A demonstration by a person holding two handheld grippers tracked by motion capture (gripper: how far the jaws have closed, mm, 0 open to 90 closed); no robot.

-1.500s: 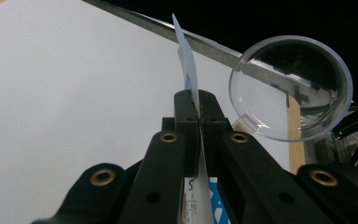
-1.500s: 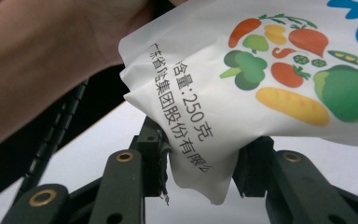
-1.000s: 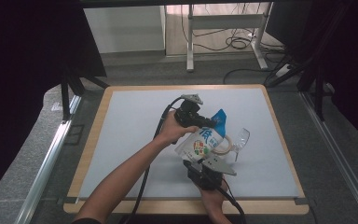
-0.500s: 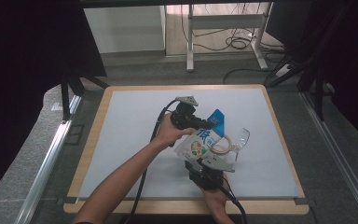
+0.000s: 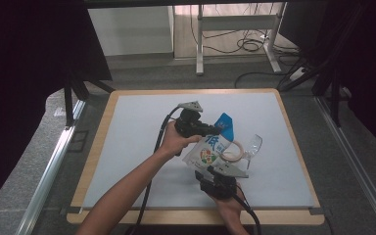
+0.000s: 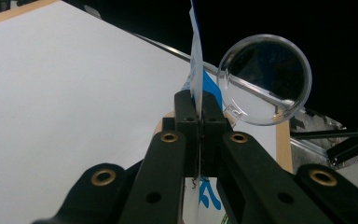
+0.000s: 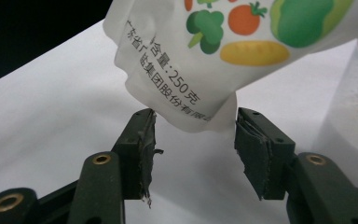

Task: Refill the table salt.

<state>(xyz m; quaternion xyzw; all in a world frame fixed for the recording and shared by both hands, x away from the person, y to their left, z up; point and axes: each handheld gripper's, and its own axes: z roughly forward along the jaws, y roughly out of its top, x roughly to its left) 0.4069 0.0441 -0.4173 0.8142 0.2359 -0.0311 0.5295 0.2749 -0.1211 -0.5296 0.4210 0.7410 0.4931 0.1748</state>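
The left gripper (image 5: 214, 130) is clamped on the upper edge of a printed food pouch (image 5: 206, 151); in the left gripper view its jaws are pressed together with the thin white-and-blue film (image 6: 196, 70) rising edge-on between them. The right gripper (image 7: 193, 135) stands with its jaws apart, and the pouch's lower corner (image 7: 200, 114) hangs between the two pads without touching either. The pouch therefore hangs below the left gripper and directly ahead of the right gripper, lifted off the desk (image 5: 137, 147). A clear plastic wine glass (image 5: 252, 146) lies on its side just beyond the pouch; in the left gripper view its round rim (image 6: 265, 79) appears just to the right of the clamped film. A roll of tape (image 5: 232, 151) lies beside the glass, close under the pouch. Probable faults: the film may slip from the left gripper, since only a narrow strip is held; the right gripper may close on the rounded corner alone and lose it when tension is applied; a swing of the pouch may strike the glass and set it rolling. The desk carries a pale grey-white mat with a wooden border. Around it is grey carpet, metal rails at both sides, dark curtains, and beyond the far edge a white frame with loose cables on the floor.
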